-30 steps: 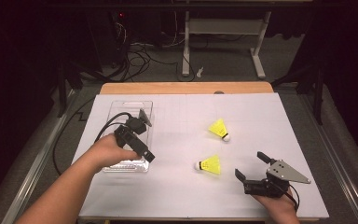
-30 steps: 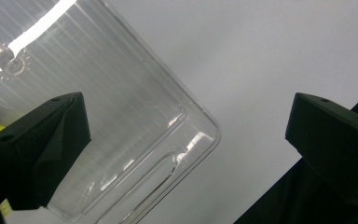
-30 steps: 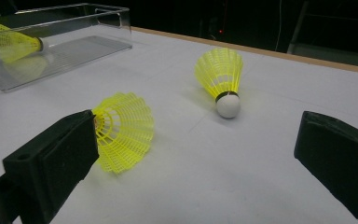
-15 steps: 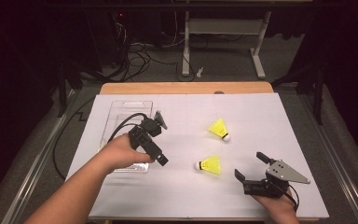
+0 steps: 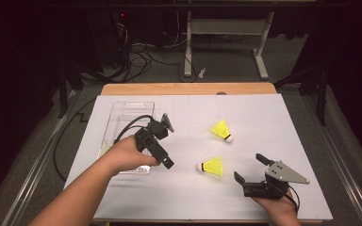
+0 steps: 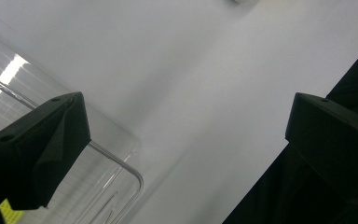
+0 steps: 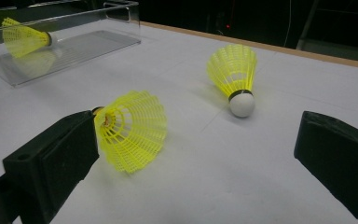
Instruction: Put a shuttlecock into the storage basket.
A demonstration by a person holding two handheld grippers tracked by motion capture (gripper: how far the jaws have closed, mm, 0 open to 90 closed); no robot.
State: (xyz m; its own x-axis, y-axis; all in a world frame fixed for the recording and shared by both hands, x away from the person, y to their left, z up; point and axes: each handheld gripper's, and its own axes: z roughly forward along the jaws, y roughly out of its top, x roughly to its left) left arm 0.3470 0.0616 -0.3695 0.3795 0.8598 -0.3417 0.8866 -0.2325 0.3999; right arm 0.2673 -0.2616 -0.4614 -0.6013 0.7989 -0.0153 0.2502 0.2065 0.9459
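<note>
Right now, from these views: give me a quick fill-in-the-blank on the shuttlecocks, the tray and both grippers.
1. The number of yellow shuttlecocks lying on the white sheet outside the clear tray is ____.
2. The shuttlecock inside the tray is coloured ____.
3. The right gripper has its jaws ____.
4. The left gripper hangs by the tray's ____ edge, on the high view.

Missing words: two; yellow; open; right

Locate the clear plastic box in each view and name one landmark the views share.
High view: the clear plastic box lies left of centre on the white sheet, its near end under the left hand.
Left gripper view: its rounded corner sits lower left, beside the left jaw.
Right gripper view: it is at upper left, a yellow shuttlecock inside.
Shared landmark: the white sheet under everything.
</note>
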